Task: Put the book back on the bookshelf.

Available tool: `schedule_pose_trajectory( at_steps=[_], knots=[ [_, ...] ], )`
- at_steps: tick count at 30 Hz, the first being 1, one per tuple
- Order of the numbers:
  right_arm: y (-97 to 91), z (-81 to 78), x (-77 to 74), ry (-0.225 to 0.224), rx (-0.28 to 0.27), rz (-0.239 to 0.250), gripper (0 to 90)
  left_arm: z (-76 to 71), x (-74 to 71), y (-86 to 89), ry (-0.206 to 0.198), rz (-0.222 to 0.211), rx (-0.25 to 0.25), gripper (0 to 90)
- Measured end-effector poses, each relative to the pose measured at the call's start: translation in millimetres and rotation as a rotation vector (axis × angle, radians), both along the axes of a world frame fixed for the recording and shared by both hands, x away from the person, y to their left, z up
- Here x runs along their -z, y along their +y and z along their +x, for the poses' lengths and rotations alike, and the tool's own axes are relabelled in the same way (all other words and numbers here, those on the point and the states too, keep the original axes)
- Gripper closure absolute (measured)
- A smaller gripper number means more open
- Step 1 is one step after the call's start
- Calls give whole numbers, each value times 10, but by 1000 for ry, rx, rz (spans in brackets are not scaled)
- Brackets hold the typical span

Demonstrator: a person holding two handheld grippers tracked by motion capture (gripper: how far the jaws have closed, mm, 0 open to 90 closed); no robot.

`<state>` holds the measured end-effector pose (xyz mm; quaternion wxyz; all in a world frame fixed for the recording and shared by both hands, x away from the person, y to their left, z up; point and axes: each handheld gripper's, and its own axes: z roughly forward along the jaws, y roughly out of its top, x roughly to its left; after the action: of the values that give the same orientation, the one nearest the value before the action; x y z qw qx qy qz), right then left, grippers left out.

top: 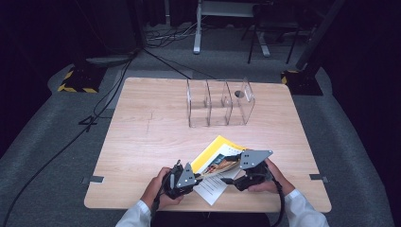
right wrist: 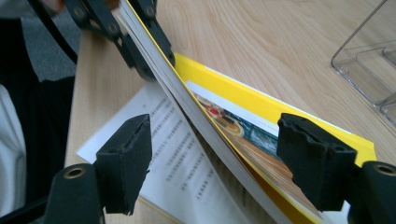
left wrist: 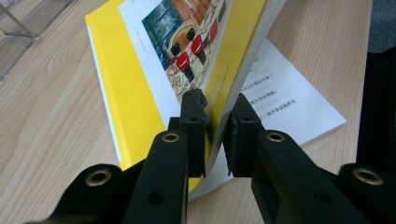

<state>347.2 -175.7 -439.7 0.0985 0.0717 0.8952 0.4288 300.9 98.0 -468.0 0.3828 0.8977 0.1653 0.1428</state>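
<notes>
A yellow-covered book (top: pixel 213 156) lies open near the table's front edge. In the left gripper view my left gripper (left wrist: pixel 217 109) is shut on the front cover (left wrist: pixel 130 65) together with a sheaf of pages, holding them tilted up off the printed white page (left wrist: pixel 289 102) below. The high view shows that gripper (top: pixel 198 176) at the book's left corner. My right gripper (right wrist: pixel 215 144) is open, one jaw on each side of the raised sheaf (right wrist: pixel 191 107), pads apart from it. In the right gripper view the left gripper (right wrist: pixel 156 63) clamps the sheaf farther off. From above, the right gripper (top: pixel 235 178) sits at the book's right.
A clear acrylic organizer (top: pixel 220 101) with three compartments stands at the back middle of the wooden table (top: pixel 142 137); its corner (right wrist: pixel 369 60) appears in the right gripper view. Cables and stand bases lie on the floor beyond the table.
</notes>
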Motion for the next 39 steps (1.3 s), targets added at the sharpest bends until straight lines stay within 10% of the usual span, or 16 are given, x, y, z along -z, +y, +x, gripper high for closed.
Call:
schedule_pose_trajectory(
  at_steps=[10, 23, 31, 37, 39],
  knots=[
    [36, 132, 223, -78, 48, -127, 392, 39, -9, 240, 24, -10, 3, 769],
    [-85, 144, 224, -184, 40, -91, 670, 103, 8, 457, 56, -46, -53, 623],
    [-67, 172, 178, -168, 32, -91, 669, 15, 47, 164, -28, 32, -89, 359],
    [-55, 191, 141, -157, 40, -79, 649, 52, 67, 55, -64, 49, -120, 371],
    [-47, 191, 138, -143, 37, -71, 626, 41, 65, 43, -105, 61, -130, 500]
  ],
)
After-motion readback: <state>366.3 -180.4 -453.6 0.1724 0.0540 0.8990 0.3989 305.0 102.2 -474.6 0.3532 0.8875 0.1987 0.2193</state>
